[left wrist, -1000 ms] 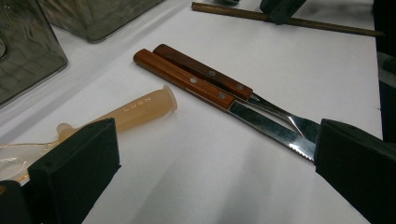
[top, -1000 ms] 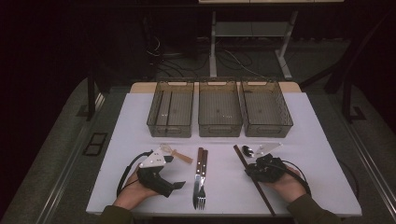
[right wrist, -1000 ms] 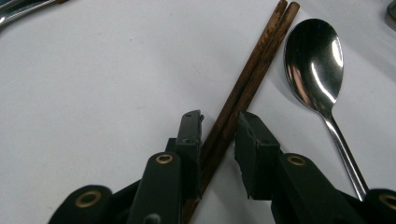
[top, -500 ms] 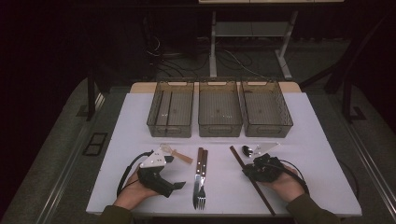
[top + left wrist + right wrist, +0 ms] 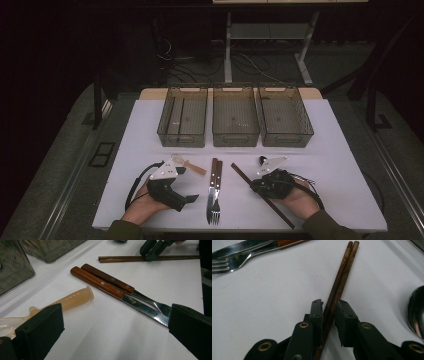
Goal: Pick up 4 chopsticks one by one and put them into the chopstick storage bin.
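Note:
A pair of dark wooden chopsticks (image 5: 242, 174) lies slanted on the white table (image 5: 340, 165), right of centre. My right gripper (image 5: 255, 186) straddles the chopsticks (image 5: 343, 272). Its jaws have just been closing and stand narrowly apart, the sticks between the pads (image 5: 317, 312), with a sliver of gap on the right side. My left gripper (image 5: 187, 184) rests wide open at the front left, nothing between its pads (image 5: 40, 327). Ahead of it lie a clear plastic spoon (image 5: 72, 298), a wooden-handled knife (image 5: 100, 283) and a matching fork (image 5: 110, 278).
Three smoky plastic bins (image 5: 182, 135) (image 5: 235, 136) (image 5: 286, 136) stand in a row at the back; a dark stick lies in the left one. A metal spoon (image 5: 417, 312) lies right of the chopsticks. Knife (image 5: 212, 180) and fork (image 5: 219, 180) sit at the centre front.
My right gripper has shifted slightly left onto the chopsticks and its jaws have narrowed around them. The sticks' far end has swung a little left. The left gripper has kept still.

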The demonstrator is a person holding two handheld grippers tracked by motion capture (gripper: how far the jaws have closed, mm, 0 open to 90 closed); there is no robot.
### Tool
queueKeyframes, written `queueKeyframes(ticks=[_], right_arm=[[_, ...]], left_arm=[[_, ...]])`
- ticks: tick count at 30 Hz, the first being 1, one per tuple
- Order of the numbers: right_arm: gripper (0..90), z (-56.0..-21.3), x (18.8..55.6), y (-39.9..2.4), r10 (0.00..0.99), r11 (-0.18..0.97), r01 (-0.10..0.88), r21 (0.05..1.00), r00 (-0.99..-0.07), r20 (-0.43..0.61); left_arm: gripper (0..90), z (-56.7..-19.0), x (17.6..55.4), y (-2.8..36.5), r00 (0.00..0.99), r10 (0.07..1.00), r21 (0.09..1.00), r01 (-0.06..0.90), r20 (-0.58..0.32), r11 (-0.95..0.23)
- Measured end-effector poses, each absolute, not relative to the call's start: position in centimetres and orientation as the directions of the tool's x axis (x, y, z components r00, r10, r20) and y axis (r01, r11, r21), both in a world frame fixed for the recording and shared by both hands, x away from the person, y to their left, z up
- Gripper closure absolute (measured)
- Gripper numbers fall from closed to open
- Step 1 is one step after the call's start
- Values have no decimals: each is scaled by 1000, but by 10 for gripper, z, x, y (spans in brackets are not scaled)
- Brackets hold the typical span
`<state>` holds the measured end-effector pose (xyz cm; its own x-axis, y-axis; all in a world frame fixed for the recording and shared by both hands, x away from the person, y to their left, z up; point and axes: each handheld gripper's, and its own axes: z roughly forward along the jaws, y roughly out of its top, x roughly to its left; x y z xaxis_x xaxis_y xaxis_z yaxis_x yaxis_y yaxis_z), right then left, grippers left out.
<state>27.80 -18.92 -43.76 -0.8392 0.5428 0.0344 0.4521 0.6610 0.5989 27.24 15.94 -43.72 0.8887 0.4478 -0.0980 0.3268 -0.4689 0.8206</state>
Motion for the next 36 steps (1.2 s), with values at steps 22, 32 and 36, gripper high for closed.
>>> queueKeyframes(ticks=[22, 32, 36], right_arm=[[783, -437, 282, -183, 504, 695, 403, 596, -864, -3], [690, -434, 283, -190, 529, 642, 445, 625, -846, 59], [651, -430, 280, -203, 547, 611, 469, 638, -832, 87]], left_arm=[[0, -437, 272, 159, 889, 448, 821, 327, -98, -469], [0, -437, 273, 160, 888, 449, 822, 327, -99, -466], [0, -437, 272, 160, 888, 449, 821, 328, -98, -467]])
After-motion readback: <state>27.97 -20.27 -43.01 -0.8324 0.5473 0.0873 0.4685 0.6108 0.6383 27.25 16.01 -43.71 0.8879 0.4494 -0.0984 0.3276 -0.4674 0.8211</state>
